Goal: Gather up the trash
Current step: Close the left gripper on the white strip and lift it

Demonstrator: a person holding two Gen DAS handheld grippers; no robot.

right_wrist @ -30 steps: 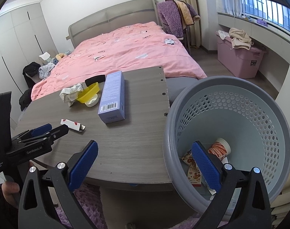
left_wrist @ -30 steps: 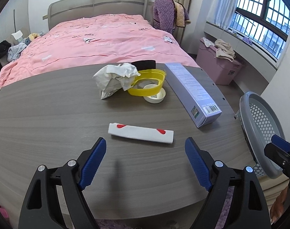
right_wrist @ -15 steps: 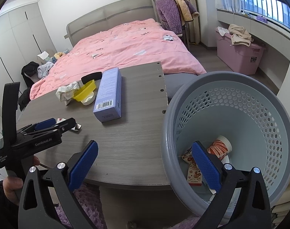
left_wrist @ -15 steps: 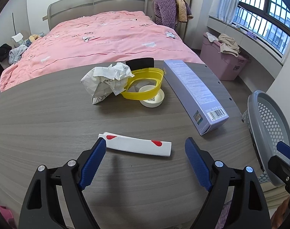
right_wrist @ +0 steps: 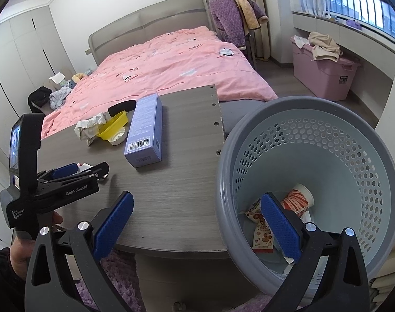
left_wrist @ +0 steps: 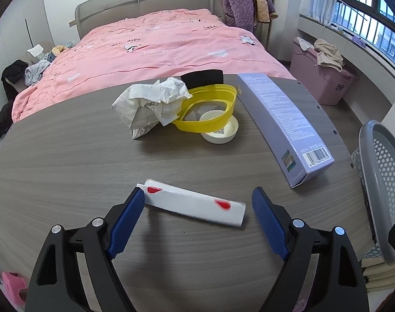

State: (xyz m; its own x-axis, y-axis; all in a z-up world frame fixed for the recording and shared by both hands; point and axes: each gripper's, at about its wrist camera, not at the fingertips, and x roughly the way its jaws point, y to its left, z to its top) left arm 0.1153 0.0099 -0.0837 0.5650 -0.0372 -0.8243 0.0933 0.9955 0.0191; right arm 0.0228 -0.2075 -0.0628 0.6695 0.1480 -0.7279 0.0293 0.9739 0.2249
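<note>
Grey wood-grain table carries a white wrapper with red marks, lying between the spread jaws of the left gripper, ungrasped. That gripper angles downward. The right gripper, also spread and empty, hangs by the grey perforated basket, which holds a paper cup and snack packet.

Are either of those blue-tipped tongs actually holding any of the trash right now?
No. The left tongs stand open around the white wrapper, not gripping it. The right tongs are open and empty beside the basket.
</note>
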